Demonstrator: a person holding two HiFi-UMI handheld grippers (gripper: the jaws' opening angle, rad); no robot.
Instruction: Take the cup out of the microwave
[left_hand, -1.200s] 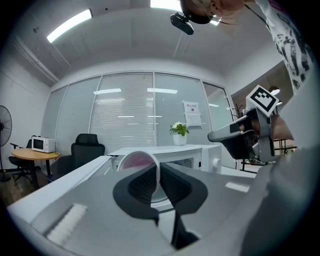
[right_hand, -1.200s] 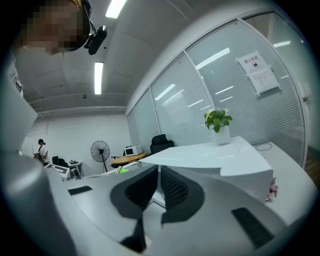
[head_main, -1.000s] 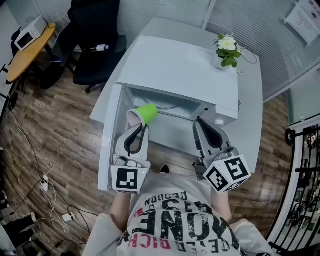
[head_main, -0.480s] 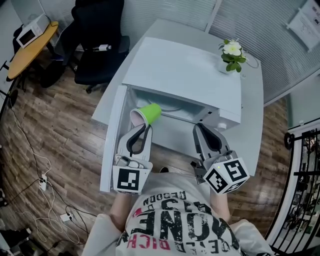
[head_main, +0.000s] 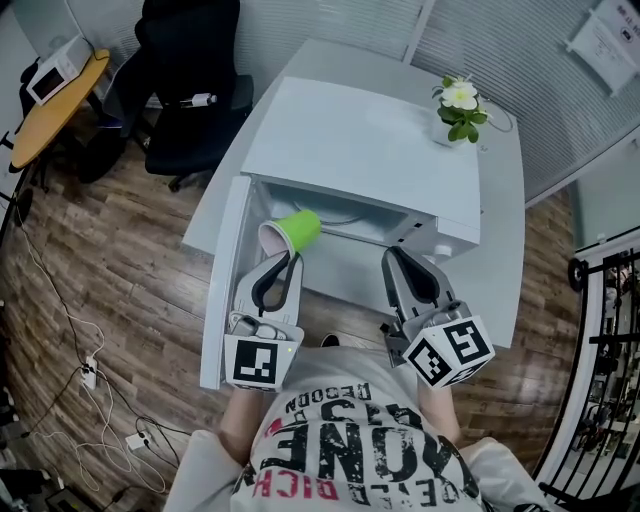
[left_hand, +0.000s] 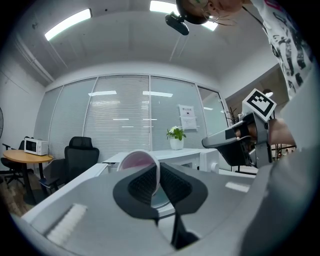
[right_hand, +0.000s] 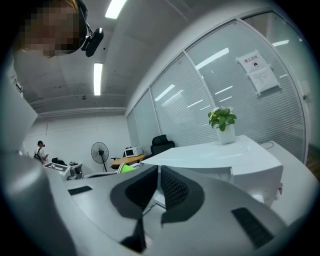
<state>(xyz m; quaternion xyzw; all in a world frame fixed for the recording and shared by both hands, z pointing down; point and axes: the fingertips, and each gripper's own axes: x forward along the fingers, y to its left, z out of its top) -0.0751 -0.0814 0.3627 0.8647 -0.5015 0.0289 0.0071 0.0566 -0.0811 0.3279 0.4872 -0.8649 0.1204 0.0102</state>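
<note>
A green cup (head_main: 297, 229) with a pale pink inside lies tilted just outside the open front of the white microwave (head_main: 360, 140). My left gripper (head_main: 283, 256) is shut on its rim. In the left gripper view the cup's wall (left_hand: 137, 162) stands pinched between the two dark pads of the left gripper (left_hand: 159, 176). My right gripper (head_main: 393, 253) hangs shut and empty before the microwave's right side. In the right gripper view the jaws of the right gripper (right_hand: 159, 175) meet with nothing between them, and the cup (right_hand: 127, 168) shows as a green sliver to the left.
The microwave's door (head_main: 222, 270) swings open to the left beside my left gripper. A potted plant (head_main: 458, 105) stands on the white table (head_main: 500, 220) behind the microwave. A black office chair (head_main: 190, 70) and a wooden side table (head_main: 55, 100) sit at the far left.
</note>
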